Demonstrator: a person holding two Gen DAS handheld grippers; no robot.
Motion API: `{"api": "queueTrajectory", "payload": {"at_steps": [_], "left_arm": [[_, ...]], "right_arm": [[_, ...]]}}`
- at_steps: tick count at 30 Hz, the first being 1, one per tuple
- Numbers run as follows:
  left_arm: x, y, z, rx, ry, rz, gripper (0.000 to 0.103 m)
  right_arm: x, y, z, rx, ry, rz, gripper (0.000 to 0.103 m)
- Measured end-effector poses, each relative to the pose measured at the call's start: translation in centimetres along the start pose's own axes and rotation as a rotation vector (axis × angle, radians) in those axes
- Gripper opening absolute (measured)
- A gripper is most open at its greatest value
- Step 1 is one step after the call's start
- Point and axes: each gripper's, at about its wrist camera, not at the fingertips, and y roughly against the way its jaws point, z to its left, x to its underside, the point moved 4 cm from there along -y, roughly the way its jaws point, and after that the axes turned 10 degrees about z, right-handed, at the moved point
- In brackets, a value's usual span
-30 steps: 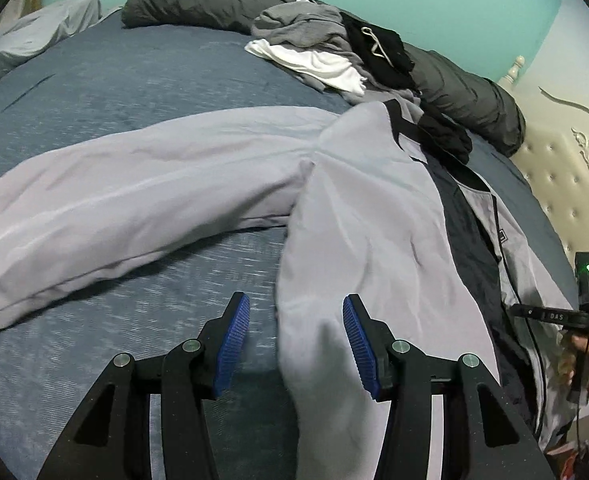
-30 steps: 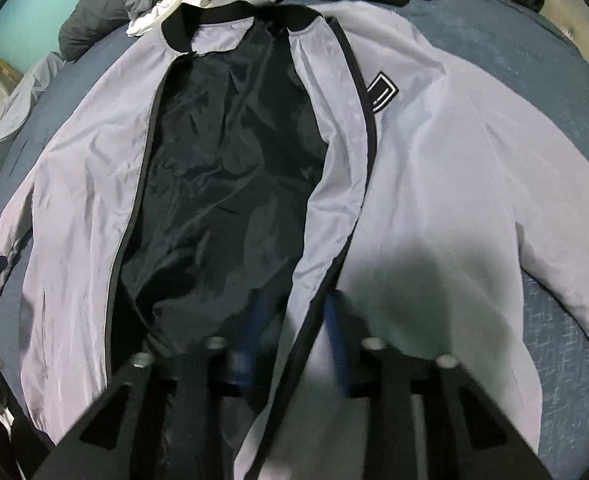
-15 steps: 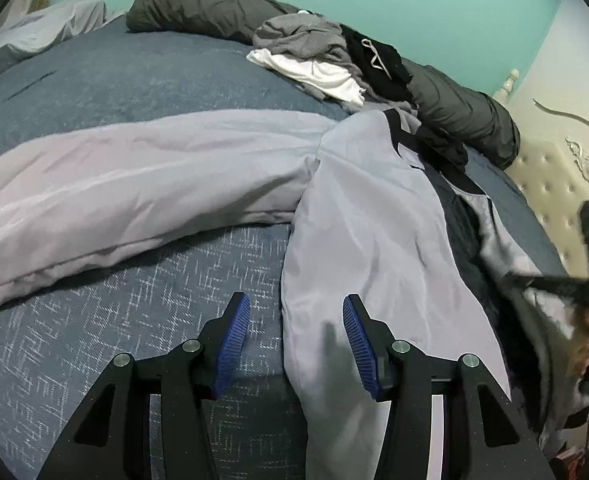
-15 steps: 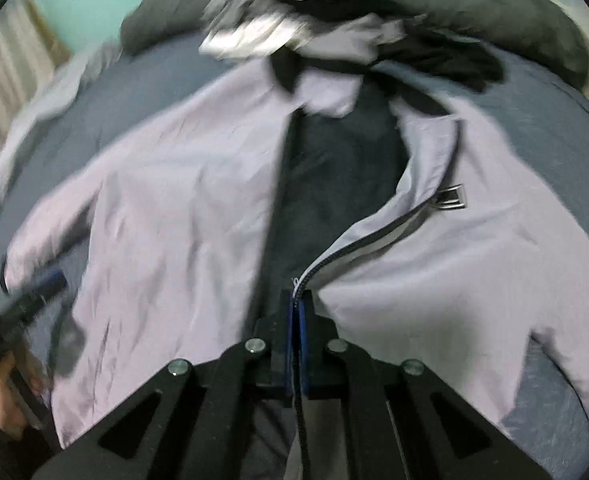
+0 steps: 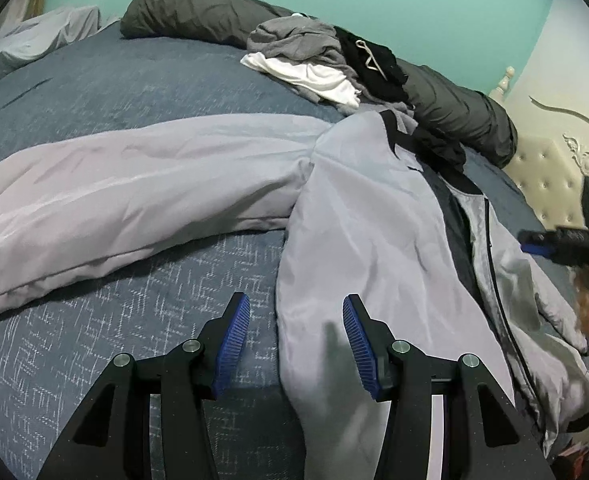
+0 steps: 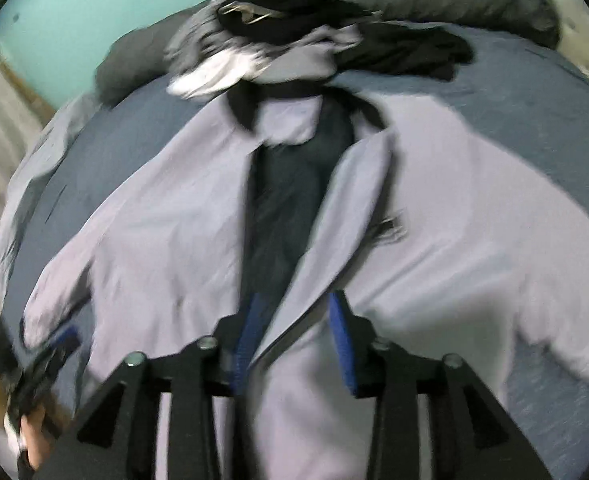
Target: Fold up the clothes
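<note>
A light grey jacket [image 6: 434, 216] is lying open on the blue bed [image 5: 114, 88], showing its dark inside. One sleeve [image 5: 114, 192] is stretching out to the side. The left gripper [image 5: 296, 334] is hanging over the jacket's edge, its jaws wide apart and holding nothing. The right gripper [image 6: 294, 336] is sitting over the front edge, its jaws open too. A pile of clothes [image 5: 318, 60] is lying behind the jacket.

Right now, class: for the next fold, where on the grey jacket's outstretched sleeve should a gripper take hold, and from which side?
Probably near the far cuff end of the sleeve, which lies flat and extended across the bed, away from the jacket body. The left gripper is open at the body's edge, so come from the sleeve's free end and carry it inward.
</note>
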Motion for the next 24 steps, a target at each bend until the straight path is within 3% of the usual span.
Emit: {"api": "queueTrajectory", "payload": {"at_steps": [4,13,15,18,22,24], "left_arm": [[-0.1,-0.3,-0.1,-0.006,-0.009,0.0,0.053],[-0.1,-1.8,-0.6,-0.004,-0.029,0.025,0.053],[-0.1,-1.8,-0.5,-0.002,-0.031,0.025,0.053],[-0.1,-1.9,-0.4,0.0,-0.025,0.026,0.053],[0.0,-2.1,-0.2,0.007,-0.015,0.033,0.053],[0.1,-2.1,-0.3,0.018,-0.01,0.036,0.053]], "right_arm": [[-2.8,-1.7,-2.7,0.057,-0.061,-0.012,0.039],[-6.3,-5.9,-4.4,0.006,-0.149,-0.042,0.039],[-7.1,-6.9,-4.7,-0.006,-0.169,-0.048,0.017],[-8.0,-6.6,-3.4,-0.005,-0.125,-0.1,0.003],[-9.3,-5.4,0.9,0.011,0.002,-0.165,0.002],[-10.2,-6.7,3.5,0.054,0.071,-0.123,0.002]]}}
